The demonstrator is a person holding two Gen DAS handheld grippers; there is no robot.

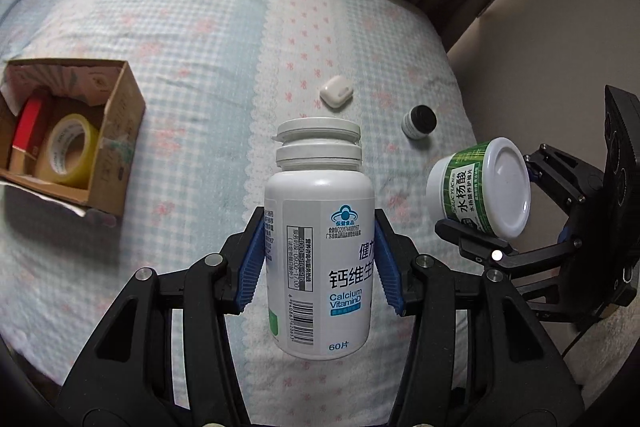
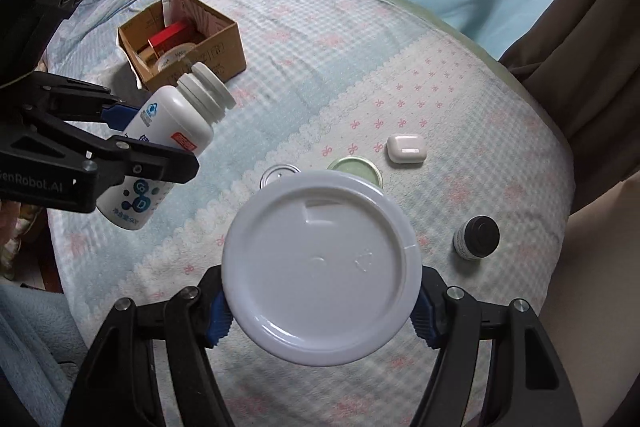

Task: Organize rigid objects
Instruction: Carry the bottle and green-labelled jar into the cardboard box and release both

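left tool (image 1: 320,259): clenched on the white supplement bottle (image 1: 320,247) at mid-body, held upright off the bed, cap away from the tool.
right tool (image 2: 320,311): clenched on the green-label jar (image 1: 476,187), flat white end filling its own view.
box (image 1: 116,131): open cardboard, ahead-left of the left tool, well apart from both loads.
risk 1: bottle gripped on smooth round wall; slip or rotation judged likely if tilted fast.
risk 2: both loads close together in the air; a clash judged possible if both are carried to the box at once.
risk 3: box already holds yellow tape (image 1: 72,151) and a red pack (image 1: 28,123); little room judged left.
count held: 1 bottle, 1 jar.
count on bed: 1 white earbud case (image 2: 406,149), 1 small black-capped jar (image 2: 476,237), 2 loose round lids (image 2: 356,167), 1 box.
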